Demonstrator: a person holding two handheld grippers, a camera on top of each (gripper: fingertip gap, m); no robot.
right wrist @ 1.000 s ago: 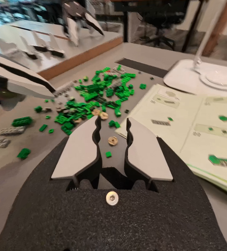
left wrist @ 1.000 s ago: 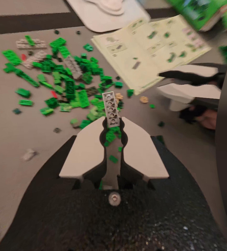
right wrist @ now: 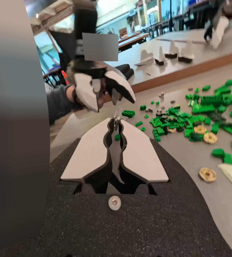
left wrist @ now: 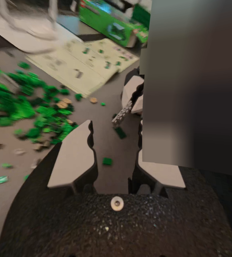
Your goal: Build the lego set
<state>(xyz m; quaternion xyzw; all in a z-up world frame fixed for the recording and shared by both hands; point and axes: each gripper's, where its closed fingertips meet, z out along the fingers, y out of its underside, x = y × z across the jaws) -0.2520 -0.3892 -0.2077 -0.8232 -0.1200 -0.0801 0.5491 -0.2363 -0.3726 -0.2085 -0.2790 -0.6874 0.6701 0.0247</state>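
A long grey studded plate is clamped by one end in my right gripper, held above the table. In the left wrist view the same plate sticks out of the right gripper and slants down toward the table. My left gripper is open and empty, its right finger partly hidden by a blur patch. It shows in the right wrist view just beyond the plate's free end, jaws spread. A pile of loose green bricks lies to its left and also shows in the right wrist view.
An open instruction booklet lies behind the pile, with a green set box and a white lamp base farther back. Tan round pieces and a dark green plate lie on the grey table. A person's sleeve is at the left.
The grey plate has passed from my left gripper to my right. The left gripper opened and drew back; the right gripper shut on the plate's end.
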